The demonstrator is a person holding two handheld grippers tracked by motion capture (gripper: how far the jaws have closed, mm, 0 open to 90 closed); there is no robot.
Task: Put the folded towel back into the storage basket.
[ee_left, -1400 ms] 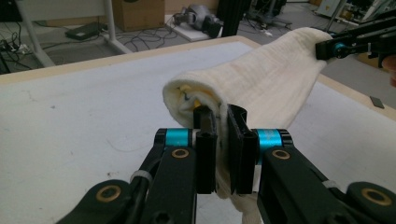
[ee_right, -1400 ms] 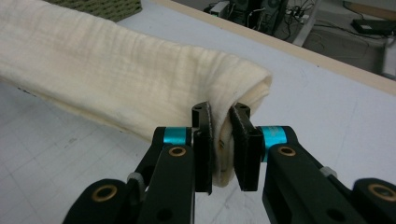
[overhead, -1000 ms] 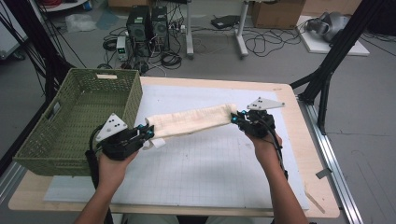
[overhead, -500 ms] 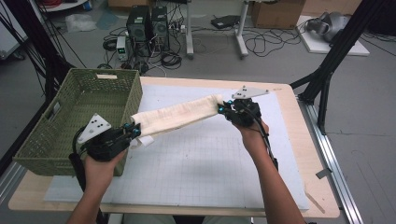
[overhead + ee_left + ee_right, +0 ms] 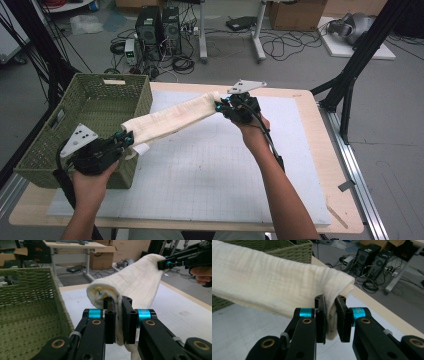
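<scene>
1. Cream rolled towel (image 5: 170,117) hangs in the air btwn both grippers, stretched from basket's near corner up toward table's far side.
2. Left gripper (image 5: 126,139) is clamped on towel's lower end, just over basket rim; jaws pinch the cloth in left gripper view (image 5: 119,320).
3. Right gripper (image 5: 220,106) grips the higher end w/ jaws clenched on the fold (image 5: 331,317).
4. Green woven basket (image 5: 95,105) sits at table's left edge.
5. White gridded mat (image 5: 210,170) covers the wooden table (image 5: 320,115) below.
</scene>
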